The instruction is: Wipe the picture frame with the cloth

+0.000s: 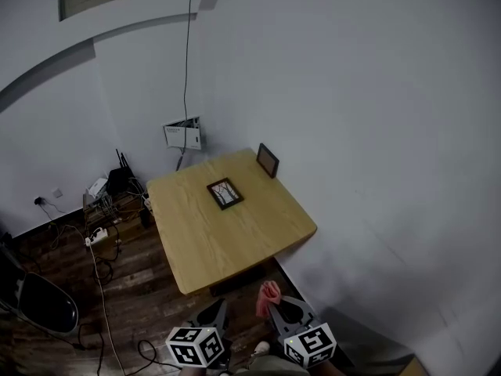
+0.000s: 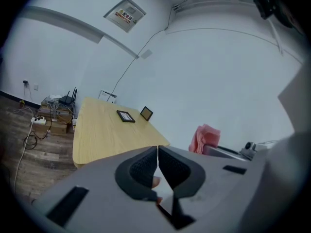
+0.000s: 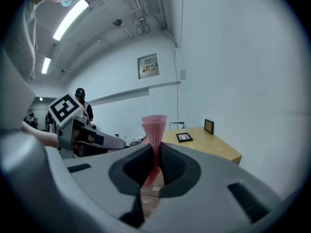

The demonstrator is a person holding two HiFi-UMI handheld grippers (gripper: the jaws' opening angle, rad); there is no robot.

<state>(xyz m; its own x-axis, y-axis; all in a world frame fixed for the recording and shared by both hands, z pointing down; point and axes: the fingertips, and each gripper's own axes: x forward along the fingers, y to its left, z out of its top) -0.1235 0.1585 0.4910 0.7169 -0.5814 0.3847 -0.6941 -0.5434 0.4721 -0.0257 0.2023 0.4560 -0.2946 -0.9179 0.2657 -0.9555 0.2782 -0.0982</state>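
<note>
- Only the head view takes in the floor: dark boards at 9 o'clock of the table [image 1: 227,225], with a power strip [image 1: 97,236], loose cables [image 1: 102,288] and a dark chair [image 1: 39,304] at 8 o'clock.
- Only the right gripper view shows the ceiling, with lit light strips [image 3: 70,18], and a person [image 3: 79,92] standing far back at its 9 o'clock.
- The left gripper view shows the pale wall, the table at its 9 o'clock and the cloth [image 2: 205,137] off at 3 o'clock.
- A white wall box [image 1: 182,135] hangs open at 11 o'clock of the table; I cannot tell what is in it.
- The left gripper [image 2: 157,152] has its dark pads pressed together with nothing between them.
- The right gripper [image 3: 156,154] is clamped on the cloth, a pink, ribbed rag whose free end fans out upright above the jaws.
- Both grippers sit at 6 o'clock in the head view, well apart from the table.
- The flat frame [image 1: 225,193] lies face up near the middle of the light wooden top: a dark border around a pale picture.
- The standing frame [image 1: 268,160] is upright at 1 o'clock of the flat one, near the table's far edge by the wall, with a dark rim and a brownish inside.
- Neither frame touches the cloth or a gripper.
</note>
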